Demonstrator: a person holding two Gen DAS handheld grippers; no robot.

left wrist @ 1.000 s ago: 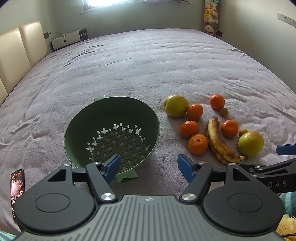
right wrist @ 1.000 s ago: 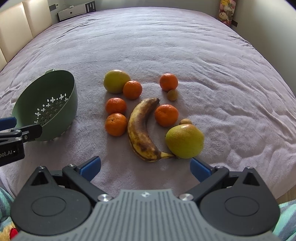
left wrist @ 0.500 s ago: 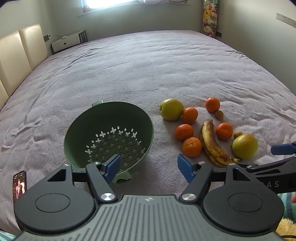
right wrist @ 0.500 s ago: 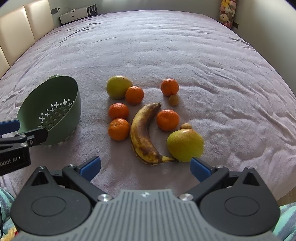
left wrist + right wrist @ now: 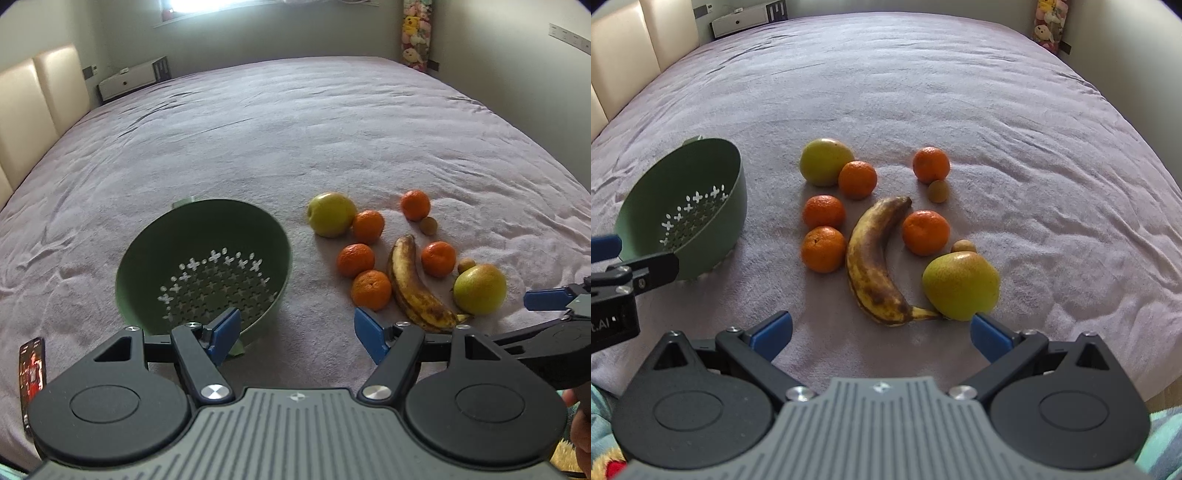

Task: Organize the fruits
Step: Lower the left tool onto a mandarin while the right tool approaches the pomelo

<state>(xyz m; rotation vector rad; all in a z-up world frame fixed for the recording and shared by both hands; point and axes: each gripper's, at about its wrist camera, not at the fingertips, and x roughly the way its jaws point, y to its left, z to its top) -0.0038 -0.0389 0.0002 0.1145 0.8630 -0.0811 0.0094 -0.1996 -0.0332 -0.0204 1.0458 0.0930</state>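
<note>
Right wrist view shows our right gripper [image 5: 881,330] with fingers spread, empty, above the banana [image 5: 875,264]; our left gripper [image 5: 295,330] gapes by the colander [image 5: 207,266]. We risk nudging the round apple [image 5: 960,284] rolling across the soft bed [image 5: 960,92]

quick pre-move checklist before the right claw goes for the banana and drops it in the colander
1. Right claw open and holding nothing: ok.
2. Left claw open and holding nothing: ok.
3. Banana fully in view, nothing on top of it: ok.
4. Room around the banana: not ok; its stem tip meets the near yellow-green fruit, and an orange sits close beside it.
5. Colander has no fruit in it: ok.
6. Colander sitting level: not ok, it looks tilted on the bedspread.
</note>
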